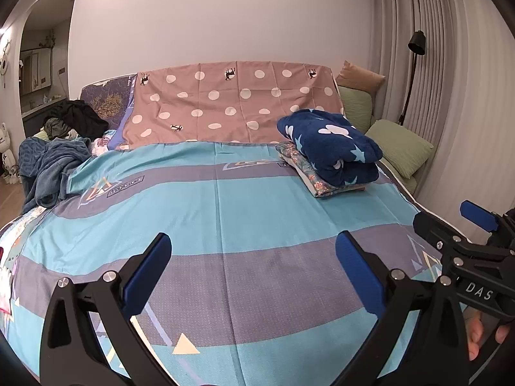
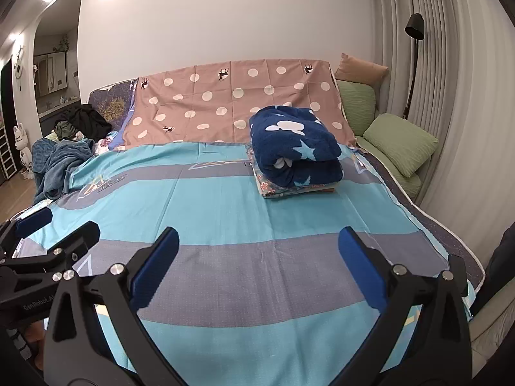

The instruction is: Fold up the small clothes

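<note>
Hovering side by side over the near sheet [image 1: 257,199], left gripper [image 1: 254,267] and right gripper [image 2: 259,262] both spread wide and holding nothing, unfolded clothes [image 1: 61,151] heaped far left, folded stack [image 2: 294,152] far right.

We look from two wrist cameras held low over the near end of the bed cover [image 1: 225,199], both facing along it toward the dotted sheet [image 1: 235,103] and the white wall behind. The left view sits to the left, so the right gripper [image 1: 450,222] enters at its right edge, while the right view catches the left gripper [image 2: 61,225] at its left edge. Both share the cover, the folded pile [image 2: 294,151], the far heap of clothes [image 1: 64,141] and the curtain [image 2: 444,48].
</note>
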Tool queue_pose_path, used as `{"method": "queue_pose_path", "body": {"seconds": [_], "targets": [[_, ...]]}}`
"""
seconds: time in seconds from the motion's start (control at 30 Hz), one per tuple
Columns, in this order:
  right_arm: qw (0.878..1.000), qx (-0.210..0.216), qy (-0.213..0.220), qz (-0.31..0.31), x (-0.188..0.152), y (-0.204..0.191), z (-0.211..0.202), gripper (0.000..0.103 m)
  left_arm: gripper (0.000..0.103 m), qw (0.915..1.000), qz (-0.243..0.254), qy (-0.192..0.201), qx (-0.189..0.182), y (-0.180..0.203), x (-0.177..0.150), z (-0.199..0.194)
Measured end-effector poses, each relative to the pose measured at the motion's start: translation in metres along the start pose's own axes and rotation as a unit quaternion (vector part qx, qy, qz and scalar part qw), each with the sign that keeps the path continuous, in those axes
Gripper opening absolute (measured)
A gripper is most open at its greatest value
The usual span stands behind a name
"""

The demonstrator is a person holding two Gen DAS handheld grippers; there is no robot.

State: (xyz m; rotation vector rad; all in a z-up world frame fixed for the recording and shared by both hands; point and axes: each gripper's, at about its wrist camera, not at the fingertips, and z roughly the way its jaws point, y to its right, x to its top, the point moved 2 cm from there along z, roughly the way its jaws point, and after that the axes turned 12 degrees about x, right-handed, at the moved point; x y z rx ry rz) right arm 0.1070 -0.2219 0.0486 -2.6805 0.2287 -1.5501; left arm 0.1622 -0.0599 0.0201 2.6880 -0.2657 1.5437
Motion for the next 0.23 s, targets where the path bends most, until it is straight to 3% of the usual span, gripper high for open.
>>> {"method": "queue_pose_path", "body": {"seconds": [0.23], "targets": [[1.000,-0.002,0.000,-0.003,-0.0012,-0.0006,-0.0011,0.101,0.102,1.0000,0.005,0.002,0.003,0.0027,-0.0007,-0.0010]]}}
